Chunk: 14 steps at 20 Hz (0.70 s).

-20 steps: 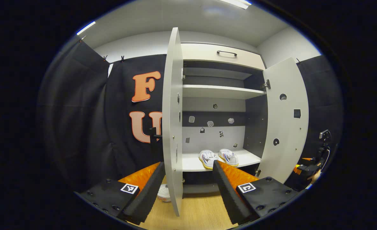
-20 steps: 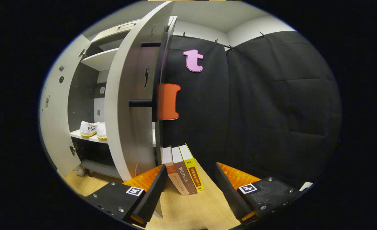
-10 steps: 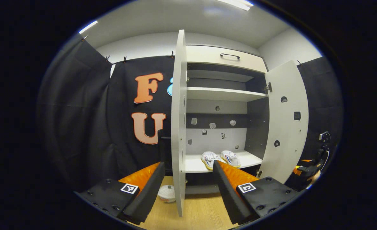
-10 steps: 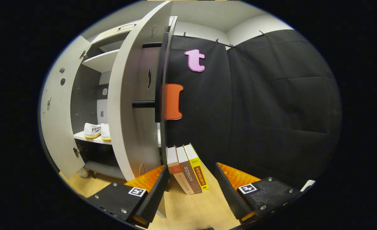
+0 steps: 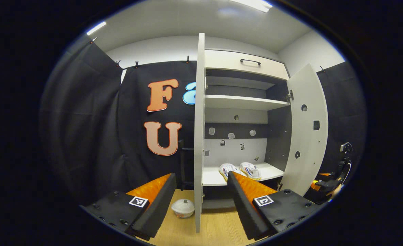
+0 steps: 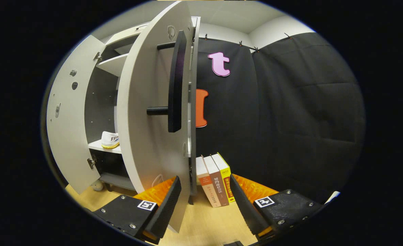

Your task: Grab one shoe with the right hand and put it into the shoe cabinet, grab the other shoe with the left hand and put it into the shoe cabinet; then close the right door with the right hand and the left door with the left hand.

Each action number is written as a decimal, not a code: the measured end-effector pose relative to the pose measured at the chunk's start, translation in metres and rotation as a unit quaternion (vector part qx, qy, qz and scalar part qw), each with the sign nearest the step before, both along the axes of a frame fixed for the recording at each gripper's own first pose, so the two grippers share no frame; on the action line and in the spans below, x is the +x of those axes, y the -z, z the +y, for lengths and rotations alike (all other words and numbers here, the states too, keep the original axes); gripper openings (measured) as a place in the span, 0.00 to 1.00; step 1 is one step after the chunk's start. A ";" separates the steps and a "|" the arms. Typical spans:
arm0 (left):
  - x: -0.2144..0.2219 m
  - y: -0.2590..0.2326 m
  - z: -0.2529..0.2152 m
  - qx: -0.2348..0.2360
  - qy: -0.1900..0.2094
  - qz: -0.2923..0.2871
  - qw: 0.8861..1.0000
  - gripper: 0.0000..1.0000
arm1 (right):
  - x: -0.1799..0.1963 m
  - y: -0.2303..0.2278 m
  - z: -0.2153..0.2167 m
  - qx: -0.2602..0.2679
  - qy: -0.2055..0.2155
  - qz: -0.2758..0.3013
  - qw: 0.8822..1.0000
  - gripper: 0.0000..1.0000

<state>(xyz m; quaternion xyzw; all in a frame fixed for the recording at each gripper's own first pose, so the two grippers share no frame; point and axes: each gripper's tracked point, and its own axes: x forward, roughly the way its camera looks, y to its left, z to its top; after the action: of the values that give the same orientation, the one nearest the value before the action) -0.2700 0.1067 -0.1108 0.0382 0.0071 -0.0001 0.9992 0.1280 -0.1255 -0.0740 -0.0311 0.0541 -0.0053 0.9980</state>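
Note:
Two white shoes sit side by side on the lower shelf of the open shoe cabinet. The left door stands edge-on in the left gripper view, and its lower edge lies in line with the gap of my open left gripper. The right door stands wide open. In the right gripper view the right door with its black handle is close ahead. My right gripper is open, the door's bottom corner by its left finger. One shoe peeks past the door.
A small white lidded pot sits on the wooden floor left of the left door. Three books lean upright against the black cloth wall beside the cabinet. The other gripper and a hand show beyond the right door.
The left door's edge has slid rightward in the left gripper view, uncovering the pot. The right gripper has moved closer to the right door's outer face; the door now hides more of the shoes.

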 end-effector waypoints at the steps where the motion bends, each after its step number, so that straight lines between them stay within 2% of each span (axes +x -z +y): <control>1: -0.001 0.000 0.004 0.000 -0.003 -0.001 1.000 0.96 | 0.002 0.001 0.007 0.003 -0.006 0.001 1.000 0.89; 14: -0.008 -0.001 0.041 -0.005 -0.035 -0.004 0.999 0.96 | 0.025 0.008 0.070 0.017 -0.055 -0.001 0.998 0.89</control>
<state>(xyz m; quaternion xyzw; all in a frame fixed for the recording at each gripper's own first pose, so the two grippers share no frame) -0.2783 0.1481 -0.1101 0.0333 0.0044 0.0346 0.9988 0.1527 -0.0556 -0.0818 -0.0172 0.0510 0.0505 0.9973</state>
